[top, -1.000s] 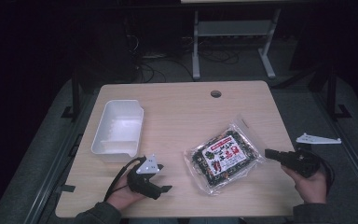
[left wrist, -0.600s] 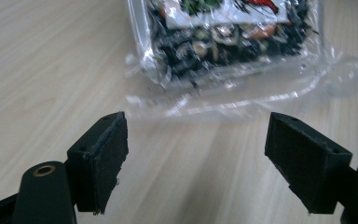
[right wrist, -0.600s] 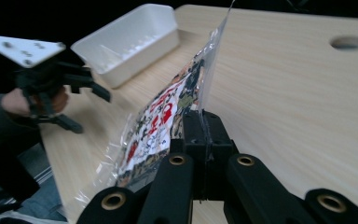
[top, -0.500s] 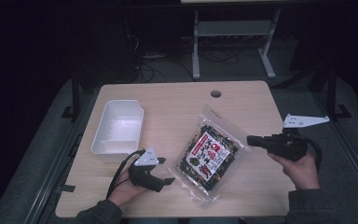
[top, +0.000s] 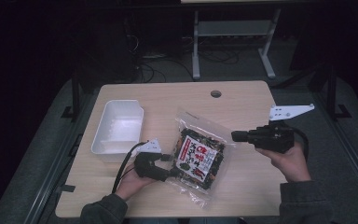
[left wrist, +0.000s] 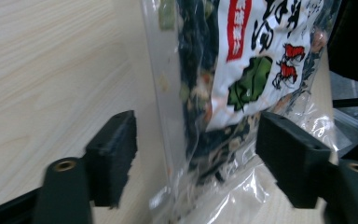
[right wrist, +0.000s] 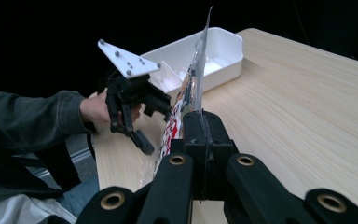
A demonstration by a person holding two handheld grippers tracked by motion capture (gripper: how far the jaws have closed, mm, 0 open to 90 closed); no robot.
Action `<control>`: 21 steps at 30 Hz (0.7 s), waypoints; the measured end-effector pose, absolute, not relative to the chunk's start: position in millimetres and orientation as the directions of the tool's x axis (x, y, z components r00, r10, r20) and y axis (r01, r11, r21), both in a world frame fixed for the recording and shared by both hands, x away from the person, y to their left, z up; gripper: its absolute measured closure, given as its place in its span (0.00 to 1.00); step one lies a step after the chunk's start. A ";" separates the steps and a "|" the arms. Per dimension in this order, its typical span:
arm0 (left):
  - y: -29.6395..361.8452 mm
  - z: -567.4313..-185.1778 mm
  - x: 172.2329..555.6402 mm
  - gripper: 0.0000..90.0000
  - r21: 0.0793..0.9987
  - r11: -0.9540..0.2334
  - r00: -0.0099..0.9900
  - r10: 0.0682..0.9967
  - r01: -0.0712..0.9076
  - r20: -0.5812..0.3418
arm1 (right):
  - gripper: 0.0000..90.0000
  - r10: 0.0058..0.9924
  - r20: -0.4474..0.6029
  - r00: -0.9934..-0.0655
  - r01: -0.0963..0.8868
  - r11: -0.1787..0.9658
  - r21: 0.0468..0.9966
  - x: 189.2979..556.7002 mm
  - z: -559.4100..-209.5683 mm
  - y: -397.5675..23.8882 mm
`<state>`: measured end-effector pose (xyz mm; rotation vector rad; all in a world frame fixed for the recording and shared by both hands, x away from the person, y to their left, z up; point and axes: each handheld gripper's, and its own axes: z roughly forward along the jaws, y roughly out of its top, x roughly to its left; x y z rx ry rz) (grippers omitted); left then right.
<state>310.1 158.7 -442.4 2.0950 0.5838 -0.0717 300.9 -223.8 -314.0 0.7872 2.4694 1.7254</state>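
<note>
The snack bag (top: pixel 199 157) has swung upright mid-table, pinched at its right edge by the right gripper (top: pixel 235 136); the left gripper (top: pixel 168 164), jaws wide, closes around its near-left side, tray (top: pixel 117 130) waiting.

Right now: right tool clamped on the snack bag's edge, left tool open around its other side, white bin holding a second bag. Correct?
One error: the white bin is empty, as the high view shows; no second bag. The rest stands: the right tool is shut on the snack bag edge, and the left tool is open with the bag between its jaws.
</note>
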 end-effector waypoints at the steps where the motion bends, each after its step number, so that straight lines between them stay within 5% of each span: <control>1: 158.6 -442.3 309.8 0.39 0.771 -0.456 0.882 0.375 0.443 -0.285 | 1.00 0.415 0.255 -0.873 0.382 0.257 0.888 301.9 -314.6 -222.1; 12: 162.0 -438.1 303.9 0.72 0.785 -0.475 0.906 0.337 0.399 -0.257 | 0.97 0.464 0.298 -0.834 0.421 0.186 0.888 312.5 -333.0 -225.1; 15: 161.8 -437.5 303.0 0.75 0.786 -0.484 0.912 0.332 0.385 -0.242 | 0.89 0.484 0.308 -0.819 0.436 0.177 0.882 314.1 -335.2 -225.0; 17: 161.5 -436.8 302.3 0.75 0.788 -0.489 0.915 0.331 0.374 -0.229 | 0.66 0.498 0.334 -0.801 0.461 0.157 0.873 316.1 -340.2 -224.3; 21: 161.2 -436.8 301.6 0.75 0.791 -0.489 0.917 0.331 0.368 -0.222 | 0.52 0.512 0.356 -0.782 0.489 0.148 0.859 317.5 -350.2 -224.5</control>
